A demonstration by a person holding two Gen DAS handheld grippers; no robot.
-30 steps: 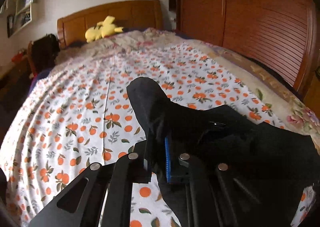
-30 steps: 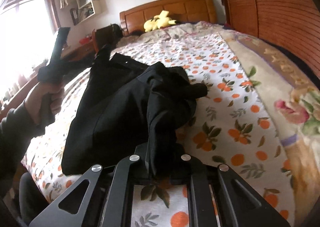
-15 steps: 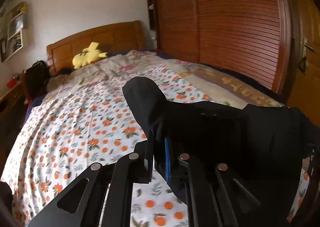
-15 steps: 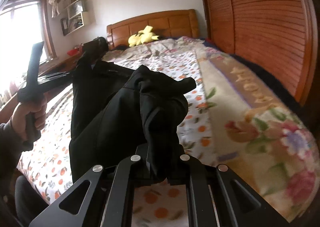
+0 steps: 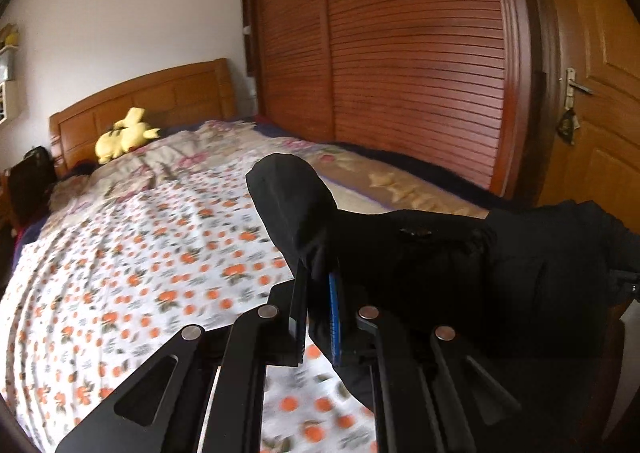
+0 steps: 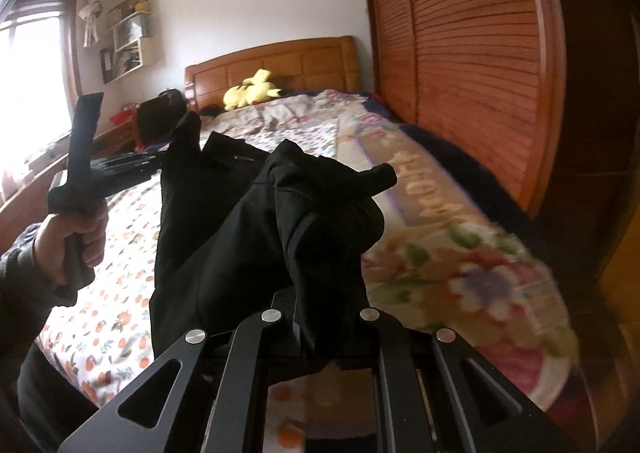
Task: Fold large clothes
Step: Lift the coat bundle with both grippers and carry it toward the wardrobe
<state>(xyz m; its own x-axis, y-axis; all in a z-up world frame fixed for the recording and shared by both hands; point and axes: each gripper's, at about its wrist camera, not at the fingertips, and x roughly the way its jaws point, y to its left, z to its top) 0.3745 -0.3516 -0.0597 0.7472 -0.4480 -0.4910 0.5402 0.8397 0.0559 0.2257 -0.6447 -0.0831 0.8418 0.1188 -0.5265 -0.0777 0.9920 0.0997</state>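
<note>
A home bedroom is shown; a bed (image 5: pixel 120 253) with wooden headboard (image 6: pixel 276 65) is seen; a louvred wardrobe (image 5: pixel 416 65) and yellow plush toy (image 6: pixel 252 91) are visible.

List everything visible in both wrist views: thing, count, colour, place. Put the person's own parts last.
black garment: one, black, lifted over the bed, stretched between both grippers
bed cover: one, white with orange fruit print, across the bed
floral quilt: one, beige with flowers, along the wardrobe side of the bed
headboard: one, brown wood, far end of the bed
plush toy: one, yellow, by the headboard
wardrobe: one, reddish slatted wood, beside the bed
door: one, brown, right of the wardrobe
wall shelves: white, near the window
dark bag: one, black, beside the headboard
left gripper: black, shut on the garment
right gripper: black, shut on the garment
left hand: one, around the left gripper's handle
</note>
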